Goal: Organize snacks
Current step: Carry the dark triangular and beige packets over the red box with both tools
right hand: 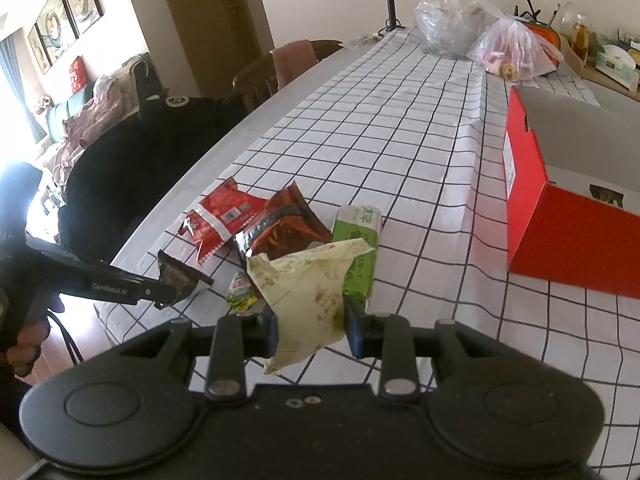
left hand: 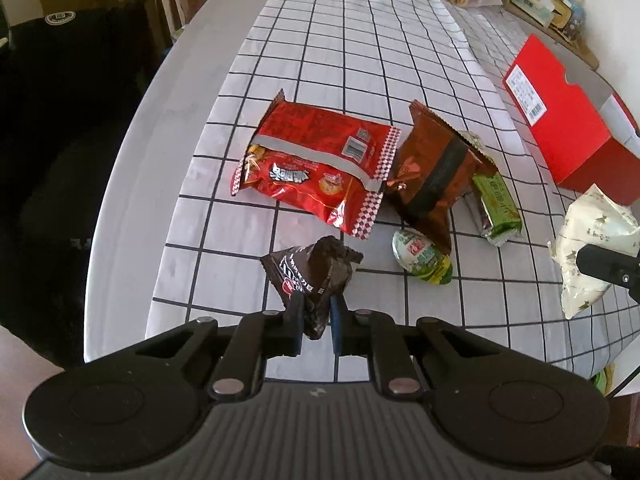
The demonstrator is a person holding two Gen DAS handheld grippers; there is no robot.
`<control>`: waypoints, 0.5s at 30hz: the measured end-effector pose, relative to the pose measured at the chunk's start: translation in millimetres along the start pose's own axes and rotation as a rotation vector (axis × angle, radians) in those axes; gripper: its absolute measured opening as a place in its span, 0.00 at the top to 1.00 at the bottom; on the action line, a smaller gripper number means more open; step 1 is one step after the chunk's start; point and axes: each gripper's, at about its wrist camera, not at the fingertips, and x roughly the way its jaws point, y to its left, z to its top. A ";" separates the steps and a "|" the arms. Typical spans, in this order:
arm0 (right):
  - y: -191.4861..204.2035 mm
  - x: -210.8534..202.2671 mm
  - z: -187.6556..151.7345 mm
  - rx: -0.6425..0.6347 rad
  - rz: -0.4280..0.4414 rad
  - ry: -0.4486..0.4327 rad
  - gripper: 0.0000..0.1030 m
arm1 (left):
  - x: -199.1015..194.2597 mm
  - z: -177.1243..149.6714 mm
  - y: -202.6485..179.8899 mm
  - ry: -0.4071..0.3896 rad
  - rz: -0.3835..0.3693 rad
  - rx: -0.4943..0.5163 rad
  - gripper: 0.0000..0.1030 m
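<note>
Red snack bag (left hand: 316, 168), brown packet (left hand: 432, 176) and green bar (left hand: 498, 204) crowd the tabletop (left hand: 320, 40). Left claw (left hand: 316, 324) is clamped on an upright dark packet (left hand: 312, 276); right claw (right hand: 310, 330) is clamped on a tilted cream packet (right hand: 308, 296).

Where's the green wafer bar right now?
The green wafer bar lies flat on the checked tablecloth, right of the brown foil packet, between it and the red box.

On the checked-cloth tabletop (left hand: 360, 40), the red foil snack bag (left hand: 316, 168) lies left of the brown foil bag (left hand: 432, 168); the open red cardboard box (left hand: 560, 120) sits far right.
</note>
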 end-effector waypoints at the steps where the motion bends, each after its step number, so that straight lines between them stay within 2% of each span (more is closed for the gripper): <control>1: 0.4 -0.3 -0.7 0.001 0.001 0.000 0.70 | 0.6 -0.3 0.7 0.007 -0.004 -0.001 0.85; 4: 0.3 -0.7 -0.6 0.004 0.003 0.001 0.70 | 3.1 -0.7 1.6 0.010 -0.006 -0.007 0.67; 6: -0.7 -1.0 -1.0 0.009 0.002 0.001 0.70 | 2.7 -0.7 1.5 0.001 -0.013 -0.007 0.36; 7: -1.1 -0.9 -1.0 0.010 0.001 0.002 0.70 | 2.3 -0.8 1.2 -0.009 -0.014 -0.008 0.31; 15: -3.4 0.1 -2.7 0.021 -0.010 0.007 0.70 | 20.8 6.7 -7.6 -0.046 0.085 0.030 0.30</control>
